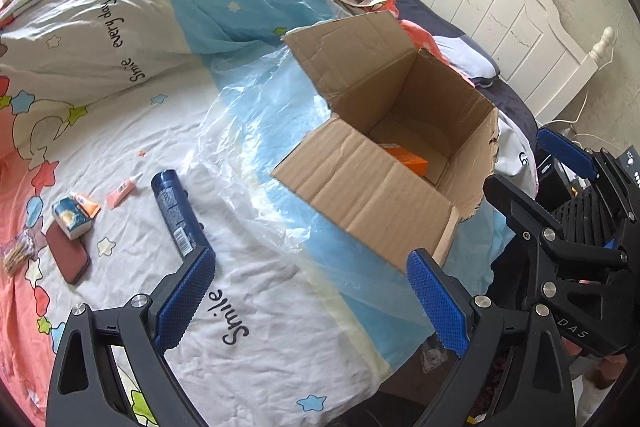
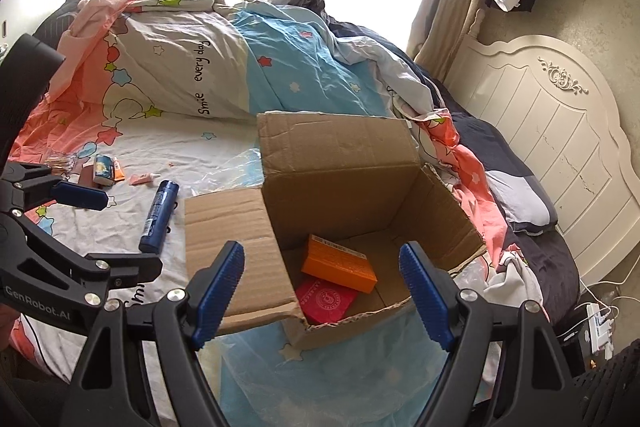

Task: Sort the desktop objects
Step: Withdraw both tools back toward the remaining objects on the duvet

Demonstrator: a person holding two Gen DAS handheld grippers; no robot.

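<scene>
Two empty grippers over a bed, with an open cardboard box and small items still on the quilt.

The left gripper (image 1: pixel 310 301) and the right gripper (image 2: pixel 322 297) are both spread wide and hold nothing. The right one hangs above the open cardboard box (image 2: pixel 340 187), which stands on a clear plastic sheet (image 1: pixel 256 131) on the bed's quilt (image 1: pixel 260 307). Inside the box lie an orange carton (image 2: pixel 340 263) and a red packet (image 2: pixel 326 301), touching. To the box's left on the quilt are a dark blue tube (image 1: pixel 180 213), a small pink tube (image 1: pixel 124 191), a blue and white packet (image 1: pixel 72 219), a small orange tube (image 1: pixel 89 203) and a maroon case (image 1: pixel 67 253).
</scene>
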